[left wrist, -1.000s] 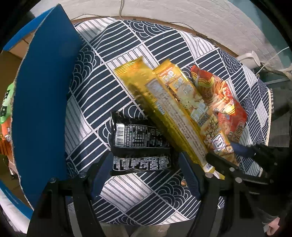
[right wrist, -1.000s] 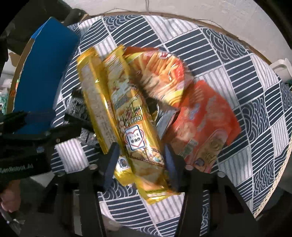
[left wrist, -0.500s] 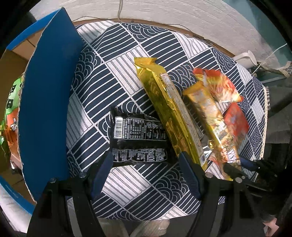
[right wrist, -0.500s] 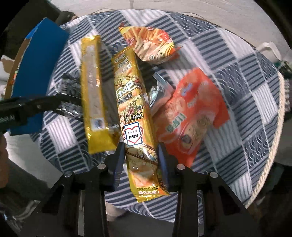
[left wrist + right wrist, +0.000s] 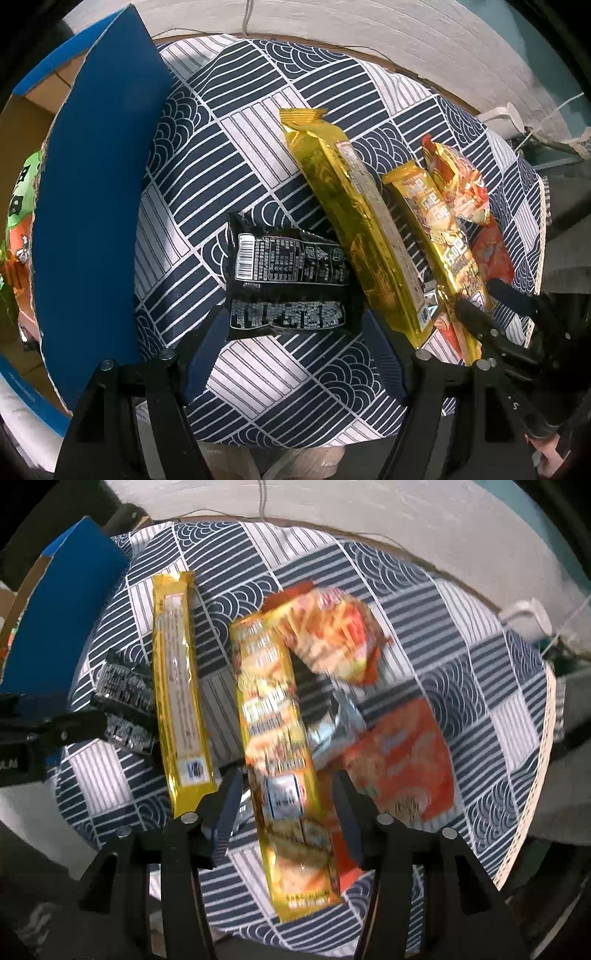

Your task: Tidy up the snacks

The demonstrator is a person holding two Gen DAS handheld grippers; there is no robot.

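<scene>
On the round table's patterned cloth (image 5: 229,147) lie a black snack packet (image 5: 288,277), a long gold packet (image 5: 354,221) and a yellow printed long packet (image 5: 443,243). My left gripper (image 5: 295,343) is open, its fingers either side of the black packet's near edge. In the right wrist view my right gripper (image 5: 286,805) is open around the near part of the yellow printed packet (image 5: 273,716). The gold packet (image 5: 179,686) lies left of it. An orange bag (image 5: 402,760), a red-yellow bag (image 5: 332,635) and a silver packet (image 5: 332,723) lie to the right.
An open cardboard box with a blue flap (image 5: 92,206) stands at the left table edge, with green and orange packets (image 5: 18,206) inside. The box also shows in the right wrist view (image 5: 62,613). A pale wall (image 5: 369,40) runs behind the table.
The yellow printed packet has been pulled right, away from the gold one, with the red-yellow bag dropping off it. The right gripper's fingers have spread wider. My left gripper stays at the black packet.
</scene>
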